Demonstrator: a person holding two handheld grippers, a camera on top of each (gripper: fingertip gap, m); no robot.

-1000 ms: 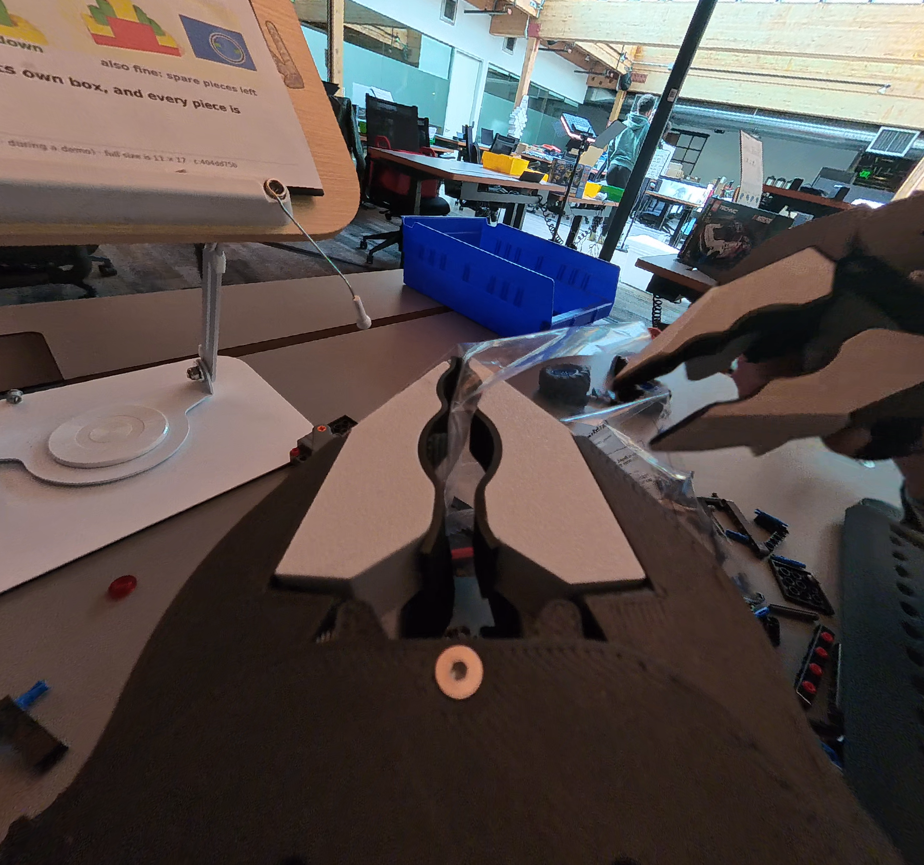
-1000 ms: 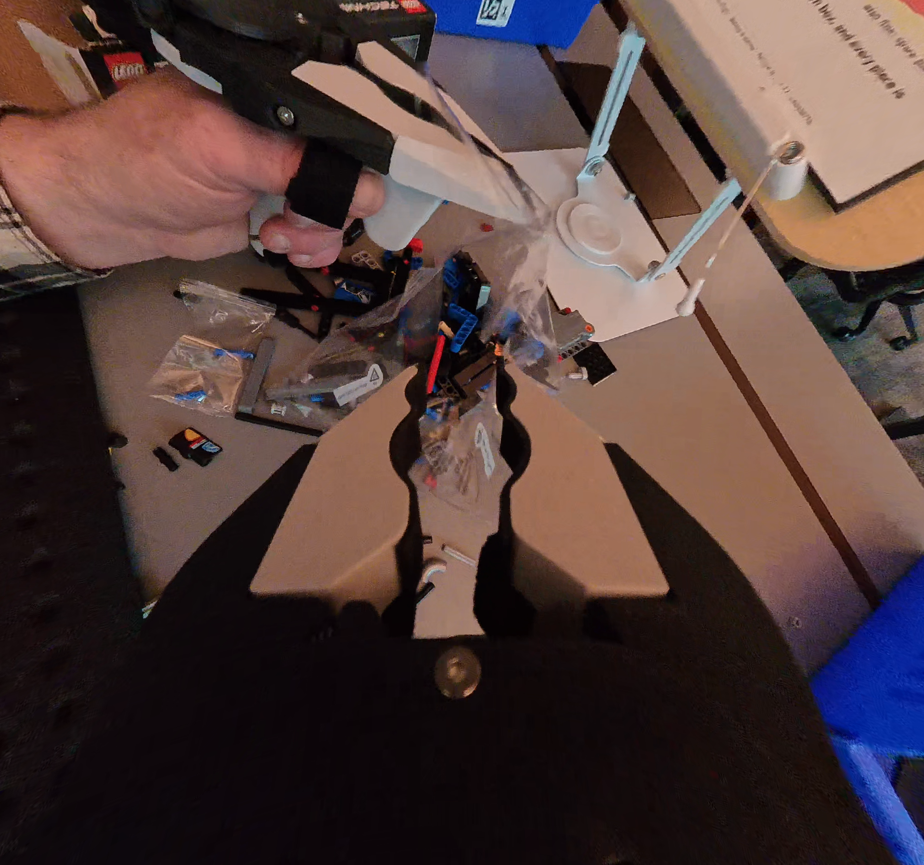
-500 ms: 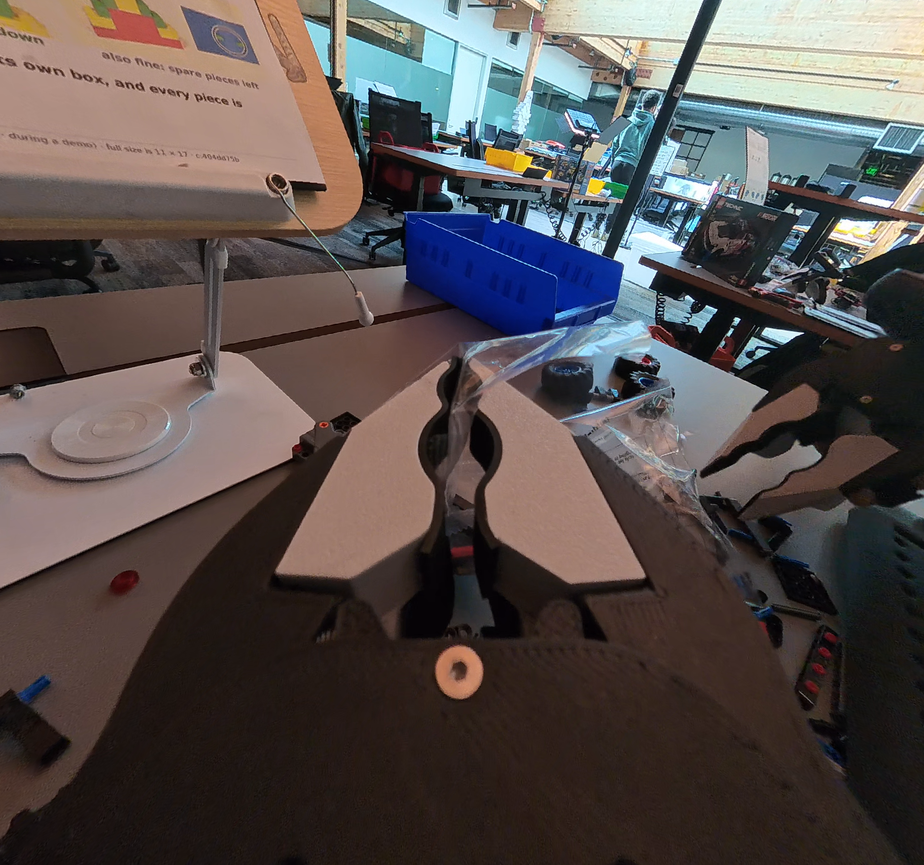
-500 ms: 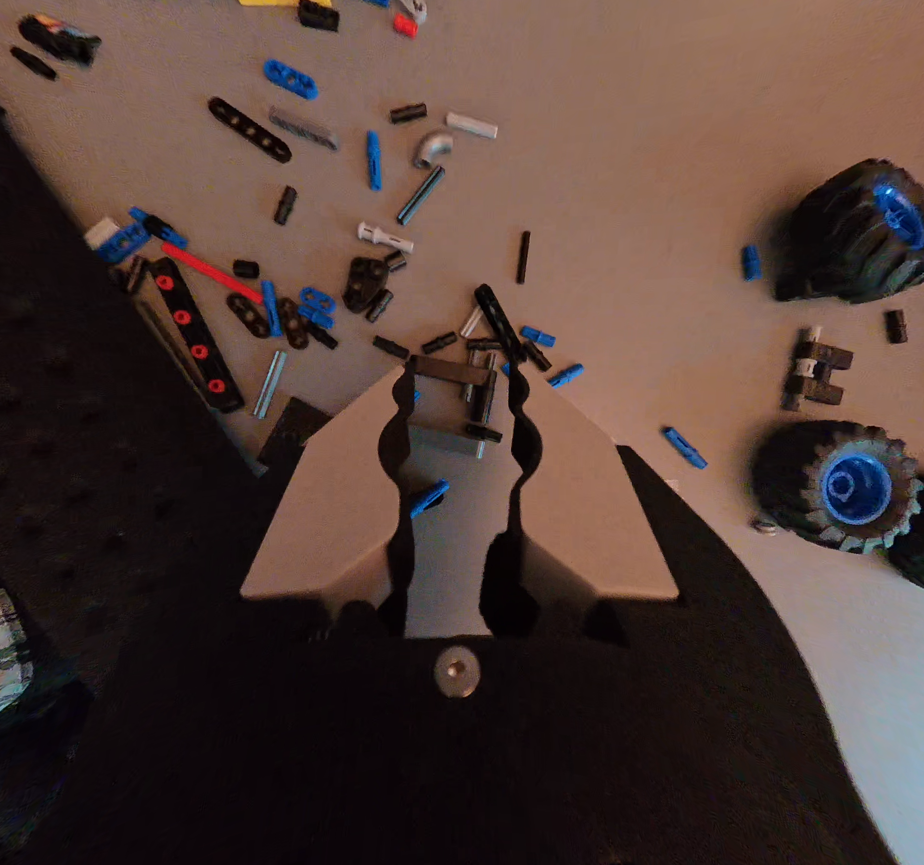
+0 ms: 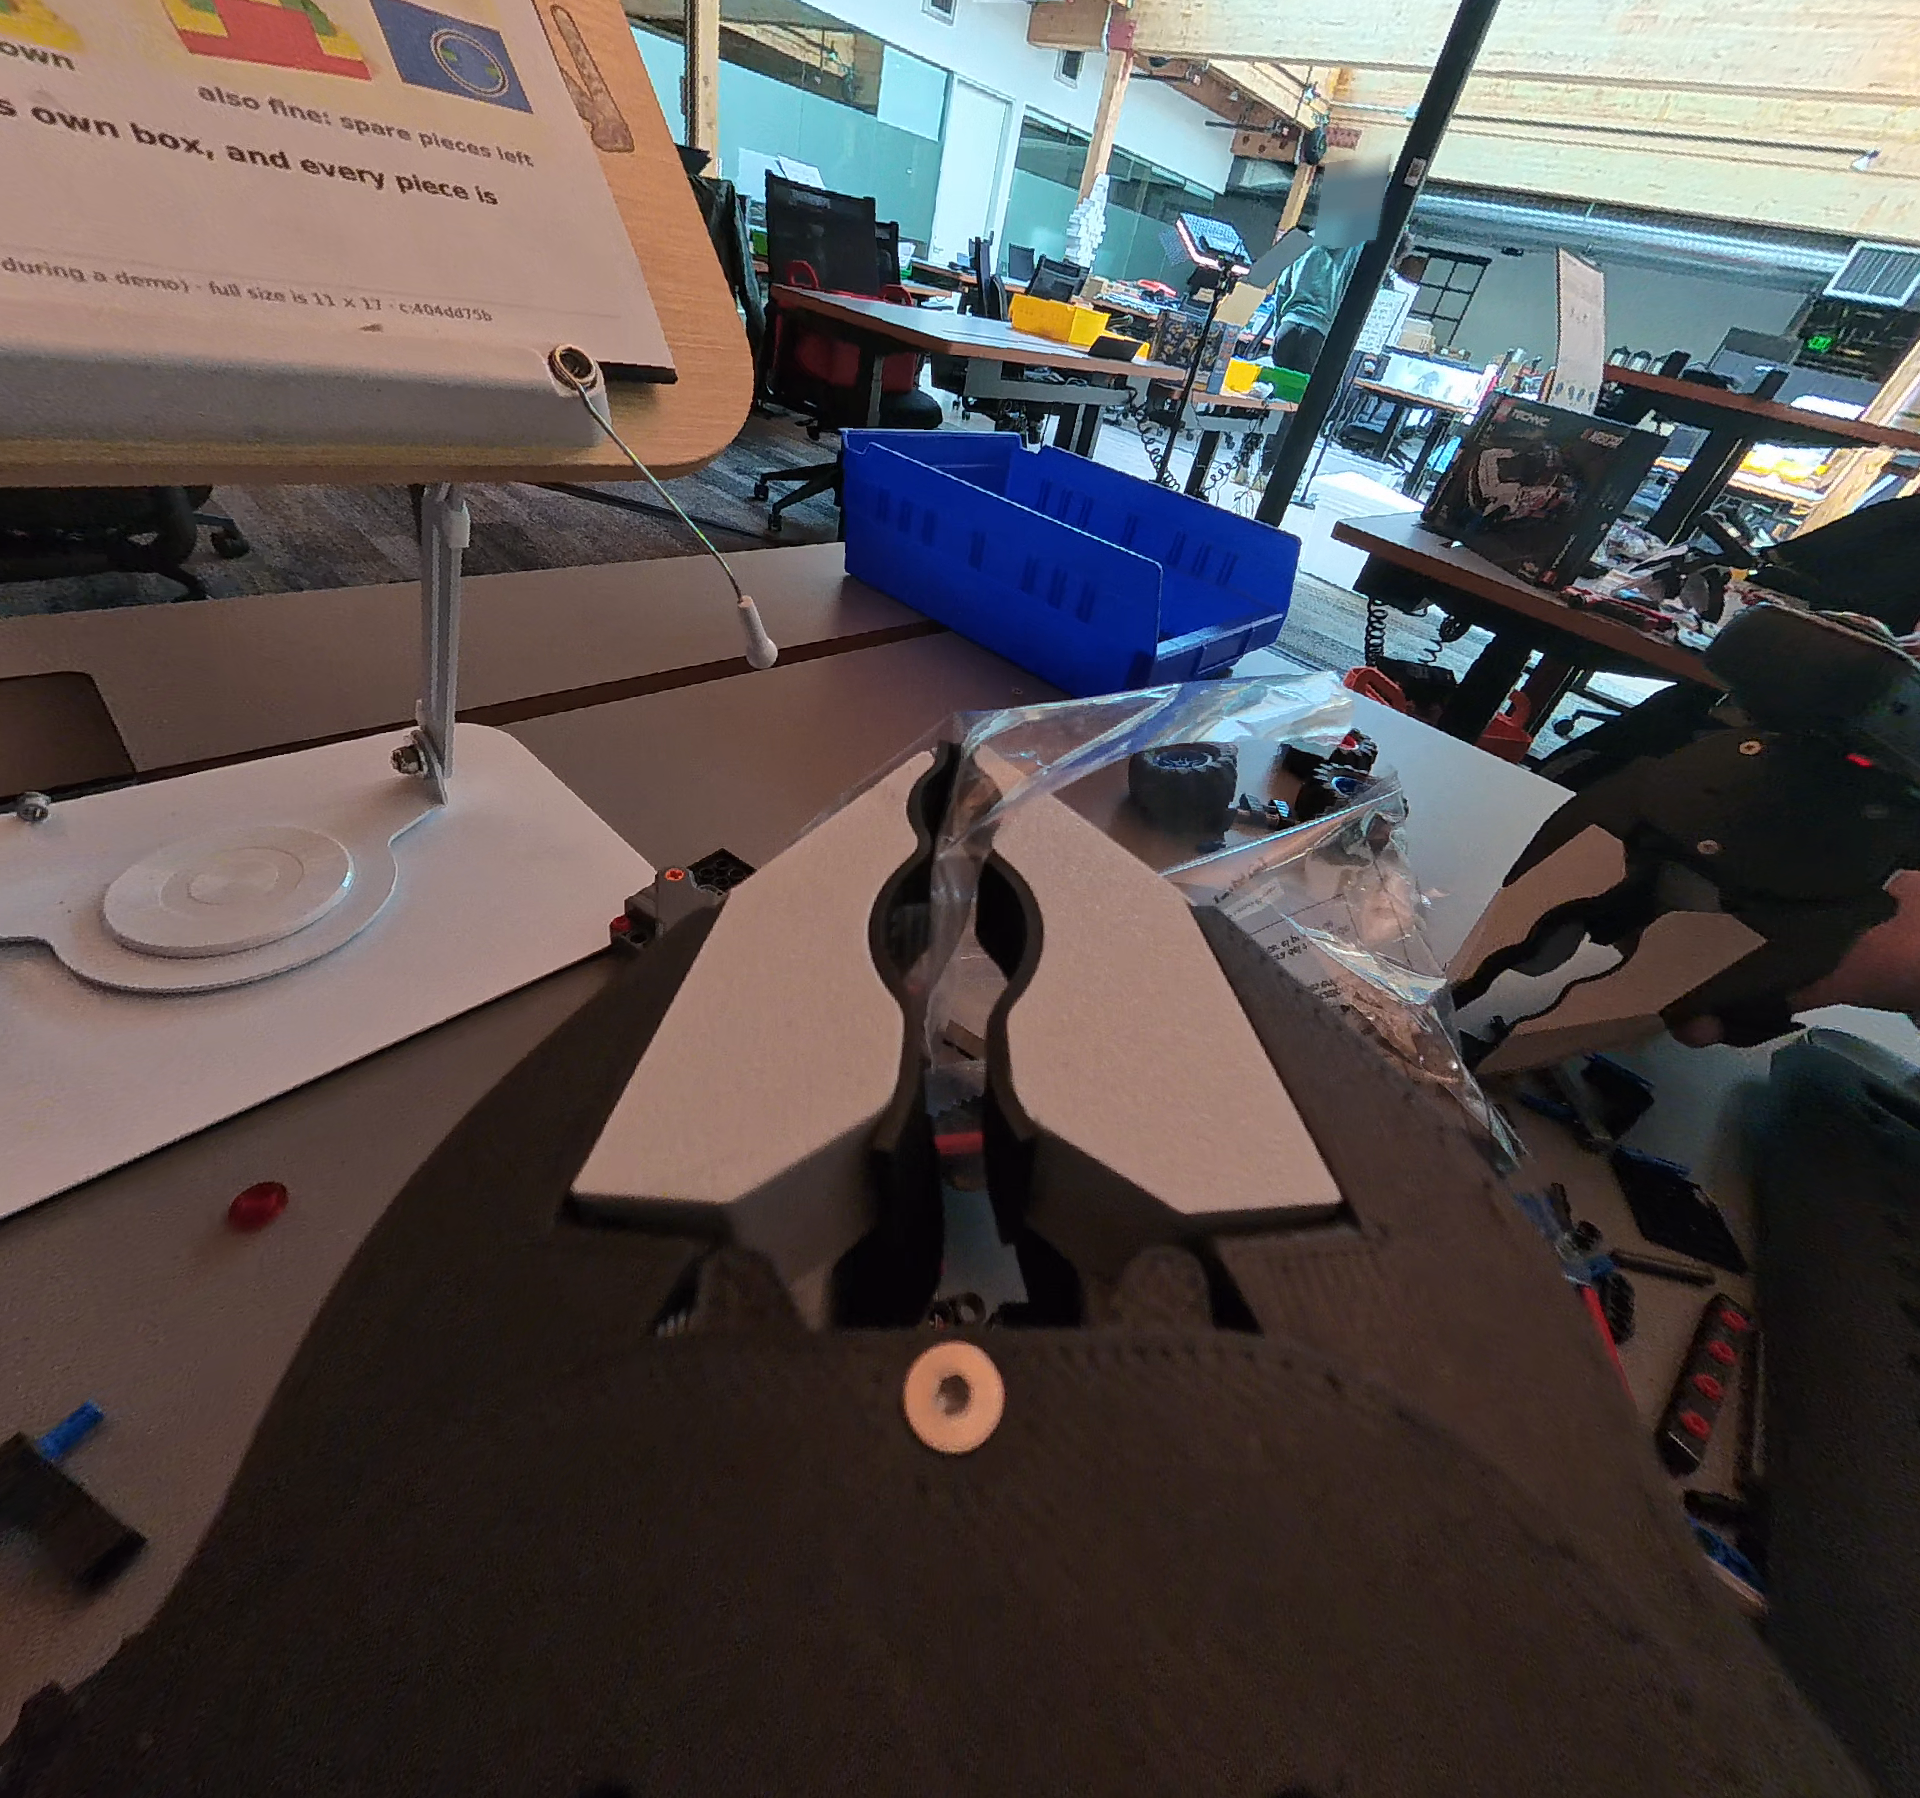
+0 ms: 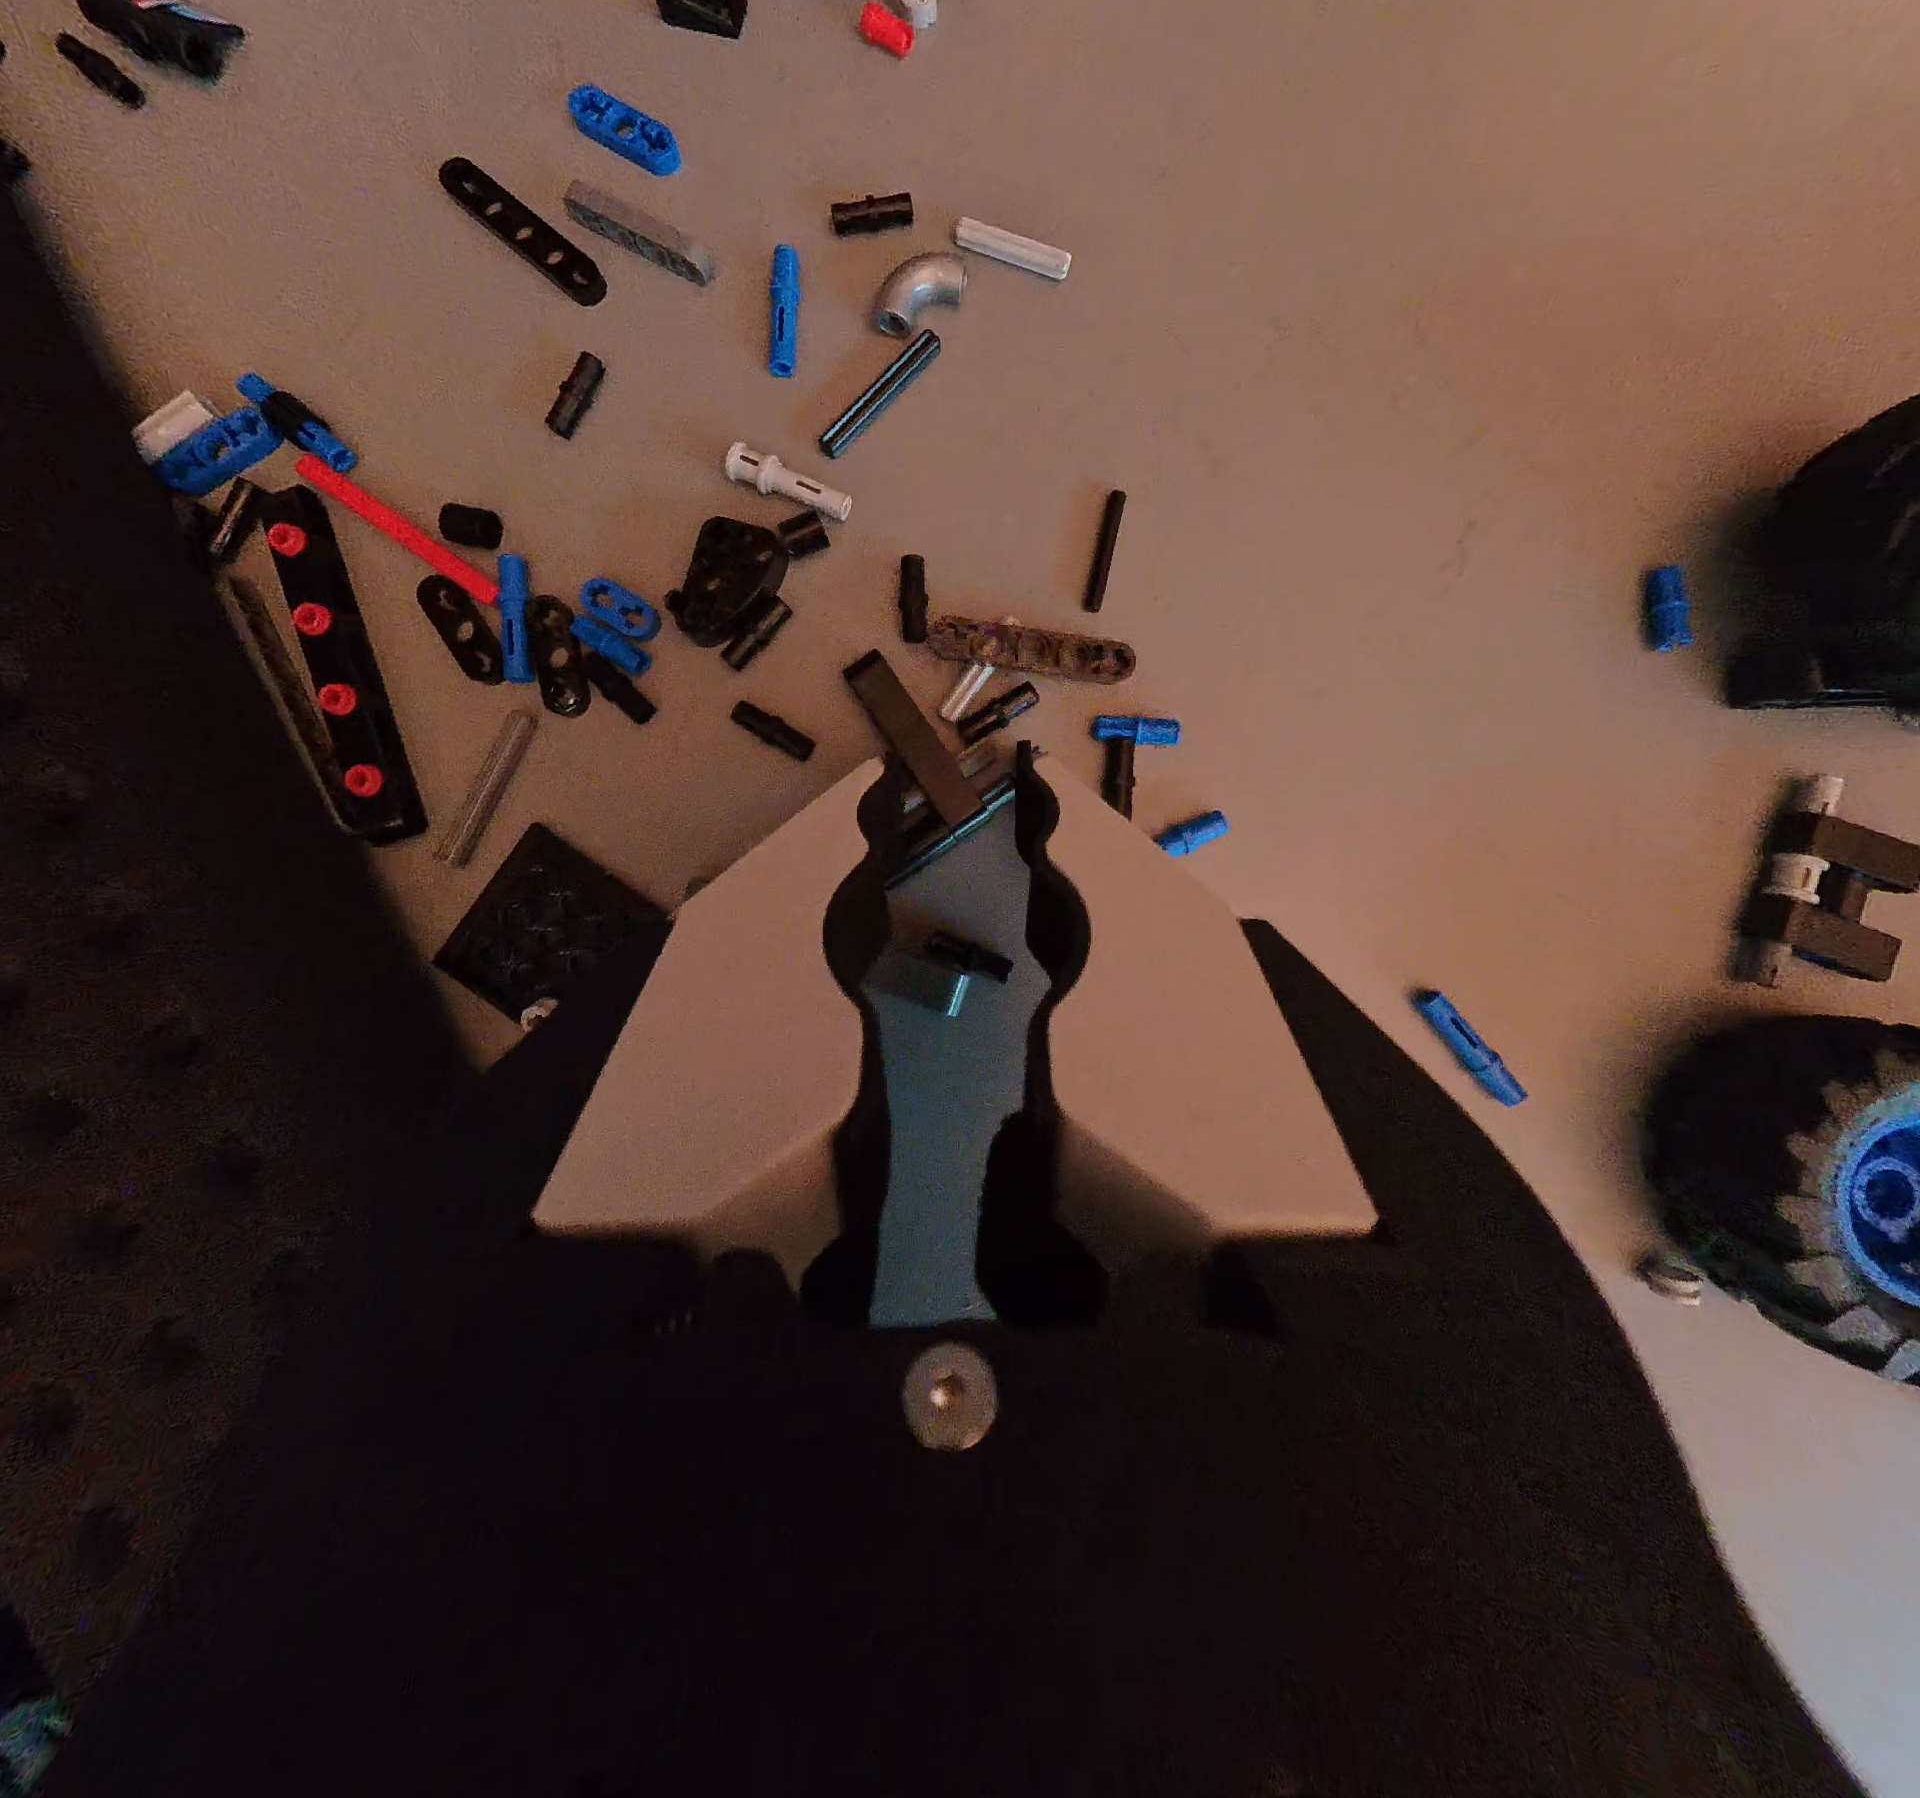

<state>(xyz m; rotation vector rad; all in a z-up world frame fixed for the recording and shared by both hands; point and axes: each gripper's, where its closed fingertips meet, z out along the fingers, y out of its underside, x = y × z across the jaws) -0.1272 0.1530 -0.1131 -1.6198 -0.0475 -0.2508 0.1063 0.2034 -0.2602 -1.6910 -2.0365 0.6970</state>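
My left gripper [image 5: 961, 761] is shut on the top edge of a clear plastic bag [image 5: 1320, 927], which hangs to its right above the table. My right gripper [image 6: 956, 769] points down at loose building pieces on the table. Its jaws stand a narrow gap apart, with the tips on either side of a dark flat beam [image 6: 909, 725] and a thin rod. It also shows in the left wrist view [image 5: 1538, 979], low by the bag's right side, held by a hand. A small grey piece [image 6: 925, 985] lies under the gap.
A document stand with a white base [image 5: 260, 896] is at left, a blue bin [image 5: 1039, 564] behind. Black wheels [image 6: 1808, 1198] lie at right. A black beam with red pins [image 6: 327, 668], a red axle [image 6: 395, 527] and a dark mat [image 6: 125, 917] are at left. Across from one pair of fingers to the other is roughly 30 centimeters.
My right gripper has left the bag and dropped low over the loose pieces, closing in on the dark beam. My left gripper still holds the bag in place.
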